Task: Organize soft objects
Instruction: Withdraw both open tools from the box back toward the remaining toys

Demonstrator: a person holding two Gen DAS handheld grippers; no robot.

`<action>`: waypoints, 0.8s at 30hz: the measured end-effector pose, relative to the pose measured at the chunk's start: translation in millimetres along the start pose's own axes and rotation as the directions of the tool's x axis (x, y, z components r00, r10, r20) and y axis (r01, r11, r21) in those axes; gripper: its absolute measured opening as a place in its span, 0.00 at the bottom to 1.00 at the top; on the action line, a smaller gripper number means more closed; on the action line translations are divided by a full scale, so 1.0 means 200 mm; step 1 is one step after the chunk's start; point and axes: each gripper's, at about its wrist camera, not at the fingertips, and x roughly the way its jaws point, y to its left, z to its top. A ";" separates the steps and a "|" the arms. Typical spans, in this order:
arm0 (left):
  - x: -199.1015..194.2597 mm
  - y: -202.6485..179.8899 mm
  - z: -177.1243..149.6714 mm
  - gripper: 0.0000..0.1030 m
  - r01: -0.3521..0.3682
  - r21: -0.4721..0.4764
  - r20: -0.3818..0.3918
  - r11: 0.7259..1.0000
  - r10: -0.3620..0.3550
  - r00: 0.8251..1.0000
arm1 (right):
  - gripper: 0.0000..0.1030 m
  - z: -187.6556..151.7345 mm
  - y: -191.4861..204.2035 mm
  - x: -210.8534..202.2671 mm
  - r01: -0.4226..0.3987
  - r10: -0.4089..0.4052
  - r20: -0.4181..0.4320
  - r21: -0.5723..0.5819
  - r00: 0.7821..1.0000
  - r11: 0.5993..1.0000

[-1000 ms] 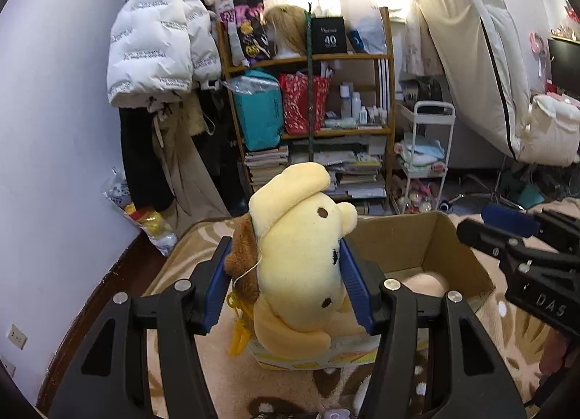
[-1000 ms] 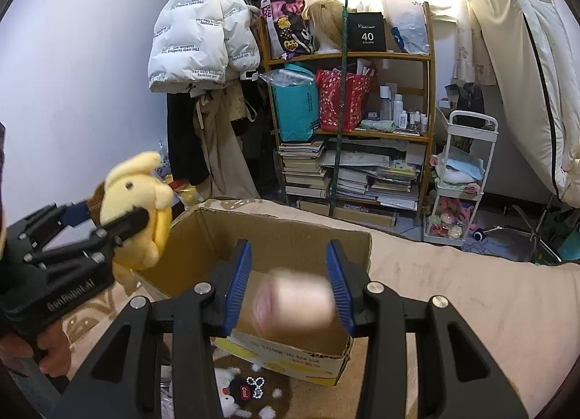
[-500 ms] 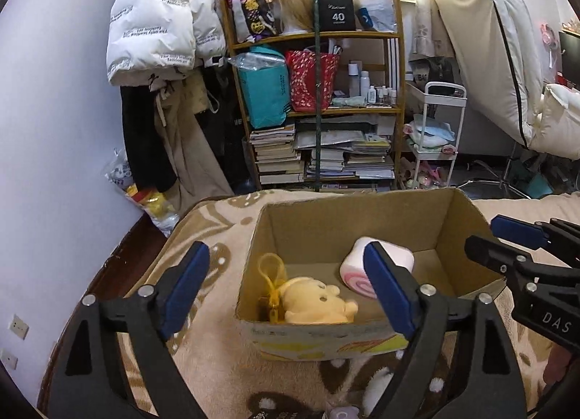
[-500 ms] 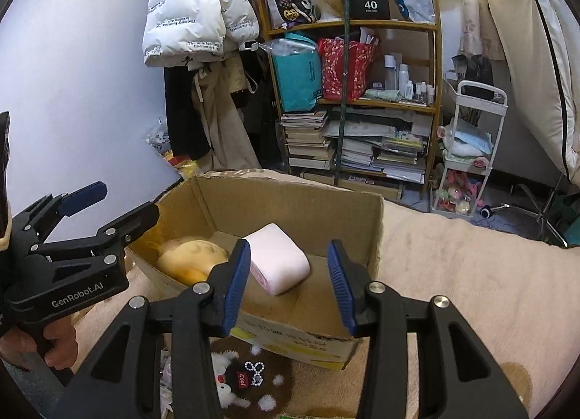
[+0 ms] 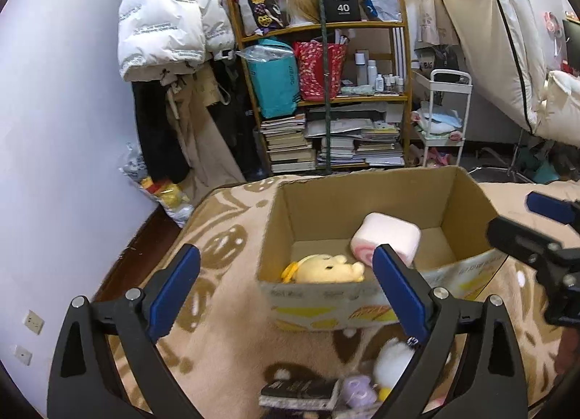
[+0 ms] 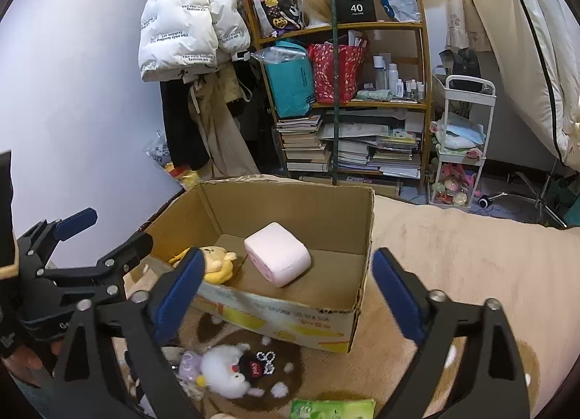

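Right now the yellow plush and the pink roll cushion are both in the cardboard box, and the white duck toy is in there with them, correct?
Not quite. The yellow plush and pink roll cushion are in the cardboard box, but the white duck toy lies outside on the blanket, in front of the box. The right wrist view shows it.

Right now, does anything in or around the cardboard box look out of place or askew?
Inside the cardboard box, the yellow plush lies on its side and the pink roll cushion sits skewed, as if dropped in. A white plush and a small purple toy lie loose on the blanket in front of the box.
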 end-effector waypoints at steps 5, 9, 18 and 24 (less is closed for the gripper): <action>-0.08 0.06 -0.03 0.93 0.007 -0.033 -0.020 0.999 -0.008 1.000 | 1.00 -0.01 0.01 -0.09 0.002 -0.003 0.017 0.013 1.000 1.000; -0.14 0.10 -0.06 0.93 -0.001 -0.048 -0.041 0.999 -0.001 0.999 | 1.00 -0.04 0.01 -0.15 0.013 -0.014 0.016 0.024 1.000 1.000; -0.25 0.15 -0.13 0.93 -0.008 -0.064 -0.076 0.998 0.003 0.997 | 1.00 -0.11 0.01 -0.26 0.041 -0.039 -0.032 0.070 0.999 0.997; -0.33 0.18 -0.22 0.93 -0.021 -0.076 -0.100 0.997 0.013 0.995 | 1.00 -0.14 0.02 -0.32 0.033 -0.027 -0.067 0.090 0.997 0.995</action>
